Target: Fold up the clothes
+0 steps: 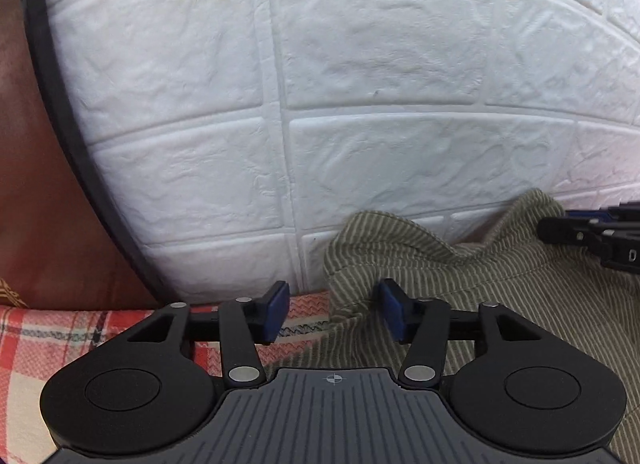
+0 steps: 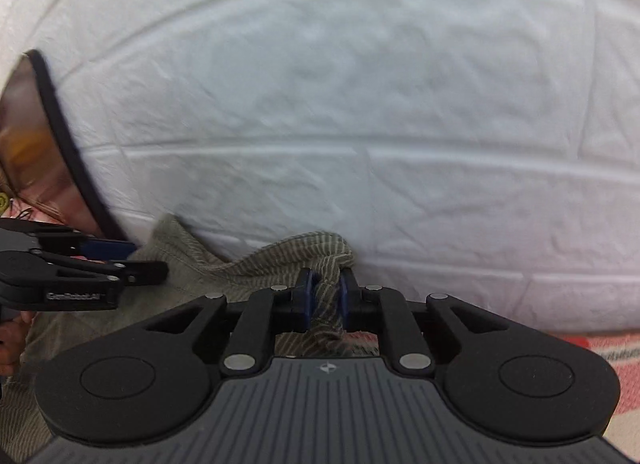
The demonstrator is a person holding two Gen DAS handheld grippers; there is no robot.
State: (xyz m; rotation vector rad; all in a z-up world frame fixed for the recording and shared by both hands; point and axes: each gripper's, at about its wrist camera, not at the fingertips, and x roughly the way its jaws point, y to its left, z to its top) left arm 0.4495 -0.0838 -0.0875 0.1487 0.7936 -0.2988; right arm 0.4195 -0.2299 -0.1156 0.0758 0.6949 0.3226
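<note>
Far left: a brown surface (image 1: 36, 184) edged by a dark curved band (image 1: 64, 112), with the white brick-pattern wall (image 1: 360, 64) filling the background.
Underneath: a red and cream checked cloth (image 1: 60, 340) covers the surface the work is done on.
Left gripper (image 1: 334, 312): jaws wide apart, holding nothing; the garment's bunched edge lies between the blue pads (image 1: 278, 310), nearer the right-hand one.
Garment (image 1: 500, 304): olive cloth with fine pale stripes, lying rumpled on the checked cloth, its far edge humped against the foot of the wall.
Right gripper (image 2: 323, 298): jaws narrow, pinching a gathered fold of the garment's edge.
Handling: it looks light, soft and limp; it will sag and crease from any held point.
Where to hold: I would judge a hem or corner best, one at each end of the same edge, so it hangs flat.
</note>
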